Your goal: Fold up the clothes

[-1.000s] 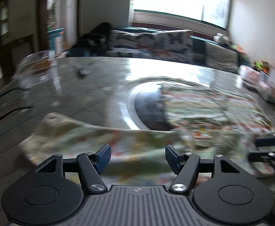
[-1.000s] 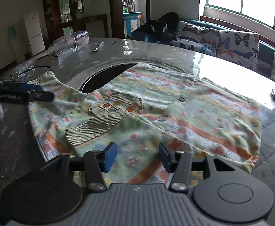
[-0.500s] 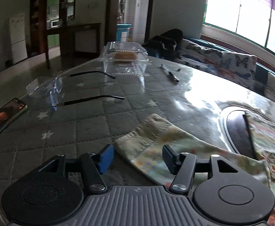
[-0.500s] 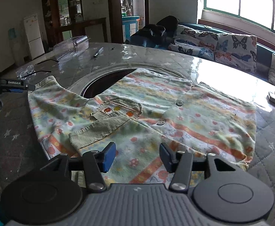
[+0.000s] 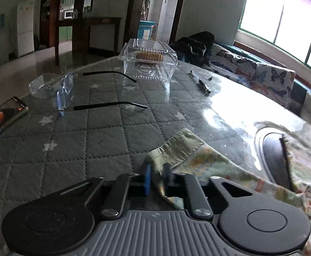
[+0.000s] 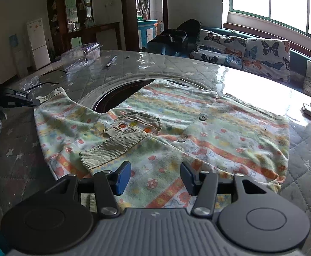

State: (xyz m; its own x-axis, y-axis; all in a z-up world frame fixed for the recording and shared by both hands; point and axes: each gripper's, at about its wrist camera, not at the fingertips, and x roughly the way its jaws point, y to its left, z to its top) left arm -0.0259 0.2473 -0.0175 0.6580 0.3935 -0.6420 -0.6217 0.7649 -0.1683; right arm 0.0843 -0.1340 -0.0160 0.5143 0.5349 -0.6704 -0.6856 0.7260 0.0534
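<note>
While we scan from the left, a phone [image 5: 3, 118] lies at the worktop [image 5: 104, 140] edge, then glasses [image 5: 74, 98], a clear clamshell box [image 5: 149, 60] and a pen [image 5: 200, 83] further back. Our left tongs [image 5: 156, 177] have just closed and now sit clenched on the ribbed cuff of the sleeve [image 5: 176, 151] of the shirt [image 6: 166, 128]; cloth is pinched between the blue pads. From the right wrist view we see the patterned shirt spread flat on the worktop, partly over a dark round inset [image 6: 117, 98], its other cuff folded onto the chest near the pocket. Our right tongs [image 6: 155, 178] hover released, half open, over the near hem, nothing between the pads. Far right, a butterfly-print sofa [image 6: 251, 51] sits under the window.
</note>
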